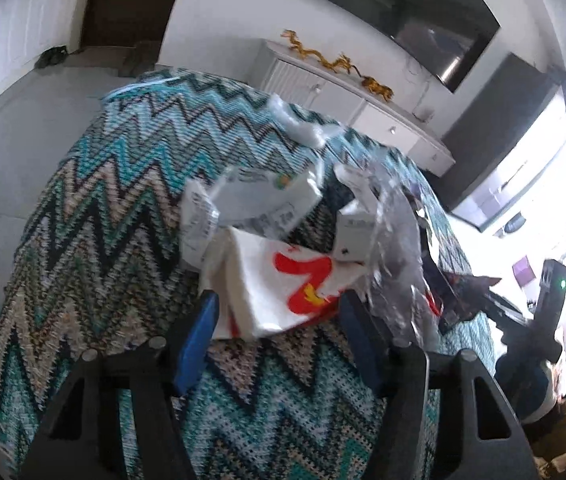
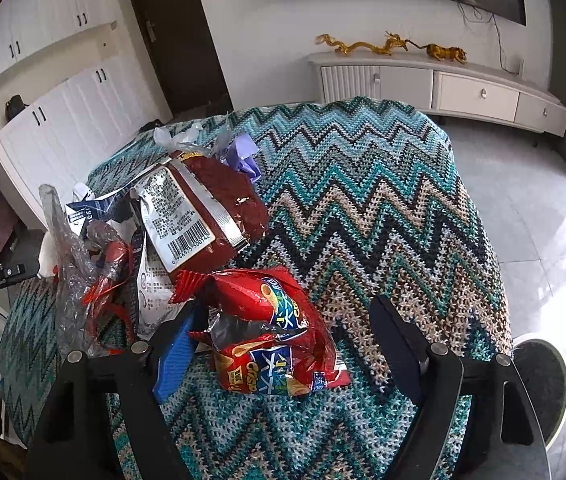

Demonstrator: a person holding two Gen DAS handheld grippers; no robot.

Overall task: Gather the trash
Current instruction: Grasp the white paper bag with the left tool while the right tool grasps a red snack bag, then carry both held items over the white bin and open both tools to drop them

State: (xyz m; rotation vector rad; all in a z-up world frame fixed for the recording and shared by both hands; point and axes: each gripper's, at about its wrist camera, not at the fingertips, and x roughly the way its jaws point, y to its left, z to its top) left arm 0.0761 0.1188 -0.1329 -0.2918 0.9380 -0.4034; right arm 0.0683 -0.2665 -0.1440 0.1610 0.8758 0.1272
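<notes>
Zigzag tablecloth (image 2: 363,208) holds two red snack bags (image 2: 271,336).

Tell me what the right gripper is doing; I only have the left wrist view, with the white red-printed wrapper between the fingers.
Observer: The right gripper is open, with a red crisps bag lying between its fingers.
Operator: Any more trash near it?
Observer: A dark red packet, barcode side up, lies just beyond the bag on the zigzag cloth.
</notes>
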